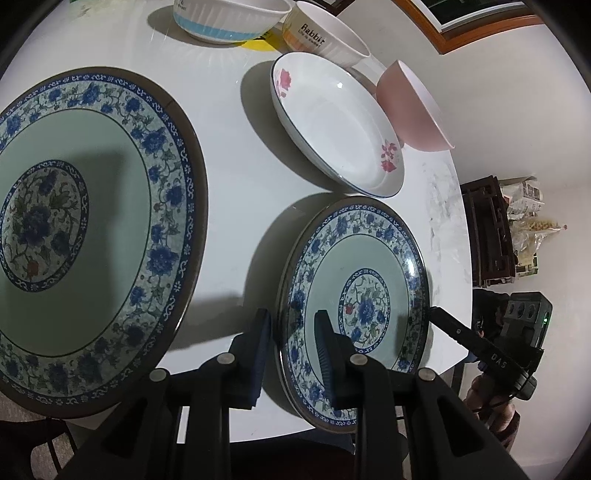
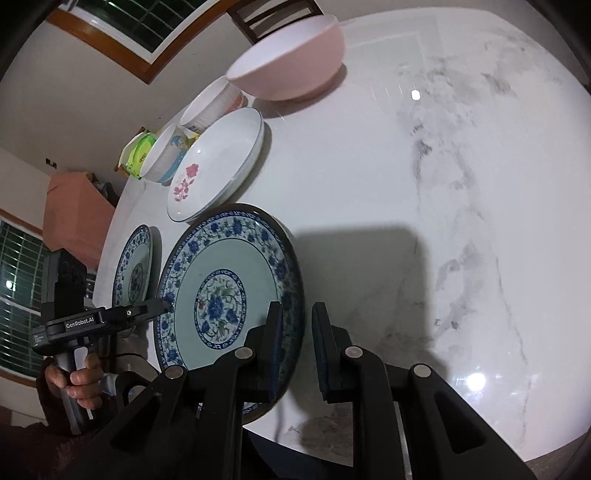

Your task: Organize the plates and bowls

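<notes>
A blue-flowered plate (image 1: 369,258) (image 2: 236,258) hangs just above the white marble table (image 2: 406,184), near its front edge. My left gripper (image 1: 293,321) is shut on the plate's left rim, and its tip shows in the right wrist view (image 2: 162,304). On the opposite rim my right gripper (image 2: 297,314) is shut too, reaching in from the right in the left wrist view (image 1: 434,312). A matching blue-flowered plate (image 1: 74,229) (image 2: 135,266) lies flat to the left. Behind them sit a white plate with pink flowers (image 1: 332,122) (image 2: 218,162) and a pink bowl (image 1: 410,107) (image 2: 291,62).
A white "Rabbit" bowl (image 1: 325,33) (image 2: 214,103) and a blue-striped bowl (image 1: 229,18) (image 2: 166,155) stand at the back. A person's hand (image 2: 81,376) grips the left handle. A dark wooden shelf (image 1: 487,236) stands beyond the table's right edge. Bare marble spreads to the right.
</notes>
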The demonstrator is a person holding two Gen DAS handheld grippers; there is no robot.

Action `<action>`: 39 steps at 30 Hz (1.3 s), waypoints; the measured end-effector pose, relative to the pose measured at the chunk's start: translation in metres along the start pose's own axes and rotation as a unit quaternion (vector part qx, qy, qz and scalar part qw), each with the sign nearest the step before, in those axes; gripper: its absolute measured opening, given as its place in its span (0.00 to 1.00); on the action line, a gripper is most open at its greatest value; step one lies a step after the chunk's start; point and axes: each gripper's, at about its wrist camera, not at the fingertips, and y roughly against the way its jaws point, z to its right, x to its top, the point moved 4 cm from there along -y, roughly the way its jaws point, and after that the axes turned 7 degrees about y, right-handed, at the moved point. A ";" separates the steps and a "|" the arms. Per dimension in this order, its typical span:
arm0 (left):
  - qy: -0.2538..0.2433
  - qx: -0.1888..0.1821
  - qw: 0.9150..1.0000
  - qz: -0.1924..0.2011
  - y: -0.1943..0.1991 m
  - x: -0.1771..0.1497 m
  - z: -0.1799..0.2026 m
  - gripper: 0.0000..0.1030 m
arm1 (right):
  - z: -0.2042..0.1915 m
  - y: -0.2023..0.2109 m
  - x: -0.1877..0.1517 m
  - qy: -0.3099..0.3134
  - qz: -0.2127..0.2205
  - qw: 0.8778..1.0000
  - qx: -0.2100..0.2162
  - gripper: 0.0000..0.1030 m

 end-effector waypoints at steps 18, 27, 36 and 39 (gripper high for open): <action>-0.020 0.021 1.000 0.002 -0.014 0.002 0.010 0.23 | 0.002 -0.021 -0.004 -0.006 -0.009 0.999 0.045 0.16; -0.043 0.041 0.998 0.014 -0.015 0.002 0.014 0.23 | 0.000 -0.020 -0.005 -0.004 -0.005 0.999 0.033 0.14; -0.073 0.066 0.995 0.028 -0.014 0.001 0.019 0.22 | -0.002 -0.021 -0.006 -0.001 -0.002 1.000 0.021 0.13; -0.078 0.070 0.994 0.033 -0.012 0.001 0.020 0.22 | -0.003 -0.021 -0.006 -0.001 0.000 1.000 0.020 0.13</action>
